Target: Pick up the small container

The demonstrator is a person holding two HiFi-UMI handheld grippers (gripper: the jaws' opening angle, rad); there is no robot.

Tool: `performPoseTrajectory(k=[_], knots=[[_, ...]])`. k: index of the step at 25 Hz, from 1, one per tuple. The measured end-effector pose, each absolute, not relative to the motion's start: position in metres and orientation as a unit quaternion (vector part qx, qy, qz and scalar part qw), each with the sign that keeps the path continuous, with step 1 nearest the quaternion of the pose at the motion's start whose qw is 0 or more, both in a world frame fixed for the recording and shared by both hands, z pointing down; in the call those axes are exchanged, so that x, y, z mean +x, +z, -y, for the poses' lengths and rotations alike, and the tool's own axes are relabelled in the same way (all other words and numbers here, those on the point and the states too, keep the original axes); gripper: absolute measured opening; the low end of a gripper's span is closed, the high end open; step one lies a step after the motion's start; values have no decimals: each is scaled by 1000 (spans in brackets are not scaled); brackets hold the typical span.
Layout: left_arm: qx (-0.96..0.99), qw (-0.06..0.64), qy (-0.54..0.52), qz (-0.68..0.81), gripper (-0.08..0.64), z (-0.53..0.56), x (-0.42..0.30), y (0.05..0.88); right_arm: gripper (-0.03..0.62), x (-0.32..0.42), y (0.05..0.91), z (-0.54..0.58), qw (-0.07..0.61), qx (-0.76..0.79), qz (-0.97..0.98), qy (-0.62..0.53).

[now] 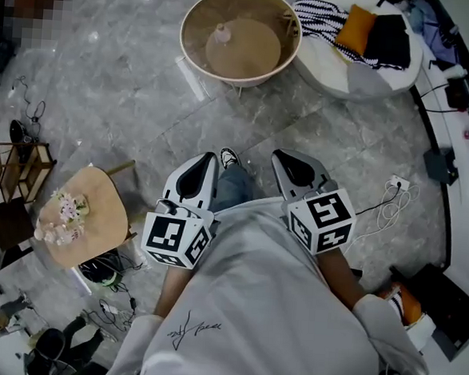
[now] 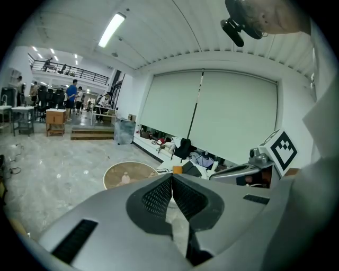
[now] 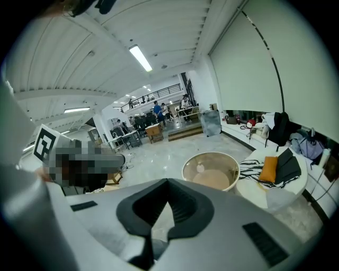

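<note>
Both hand-held grippers are being held low in front of the white-shirted torso, side by side and a little apart, with the forearms being kept close to the body. The left hand-held gripper (image 1: 207, 163) is being pointed forward and slightly down, its jaws being kept pressed together at the tips with nothing between them. The right hand-held gripper (image 1: 291, 158) is being carried in the same pose, its jaws likewise being kept closed on nothing. A shoe (image 1: 230, 157) is being shown on the grey floor (image 1: 129, 95) between the two tips. Further ahead, well apart from both grippers, the small container (image 1: 221, 33) is being carried upright by the round bench (image 1: 226, 76), inside its raised rim and toward its left side. Just beside the bench, to the right, a white round seat (image 1: 331, 69) is being covered by a striped cloth (image 1: 320, 19), an orange cushion (image 1: 356, 29) and a black cloth (image 1: 387, 39).
</note>
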State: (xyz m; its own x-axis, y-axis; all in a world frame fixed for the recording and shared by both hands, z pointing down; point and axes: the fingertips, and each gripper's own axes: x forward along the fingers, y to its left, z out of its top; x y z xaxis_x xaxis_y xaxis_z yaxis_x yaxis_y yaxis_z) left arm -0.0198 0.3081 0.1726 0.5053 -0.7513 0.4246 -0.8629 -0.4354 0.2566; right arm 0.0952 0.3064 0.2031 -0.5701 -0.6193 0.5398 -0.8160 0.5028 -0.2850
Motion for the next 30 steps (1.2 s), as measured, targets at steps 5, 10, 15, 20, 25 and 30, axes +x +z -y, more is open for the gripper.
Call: performPoseTrajectory(k=[5,10,15,20,25,30], knots=[[844,220,127,473,18,-272,-43,170,15,62,196,-268,188,417,852,254],[848,218,122,468,18,-235,-65,168,15,38,194,-231,191,417,854,245],[847,215,119,471,18,-201,-94,169,15,18,191,-202,187,417,856,242],[841,211,105,487,18,-177,-119,168,15,6,191,-181,192,417,857,233],[841,216,106,485,18,-164,-134,173,15,-2,193,-172,192,420,854,241],[844,215,111,480,18,-155,-136,175,15,-3,195,-165,199,416,855,237]])
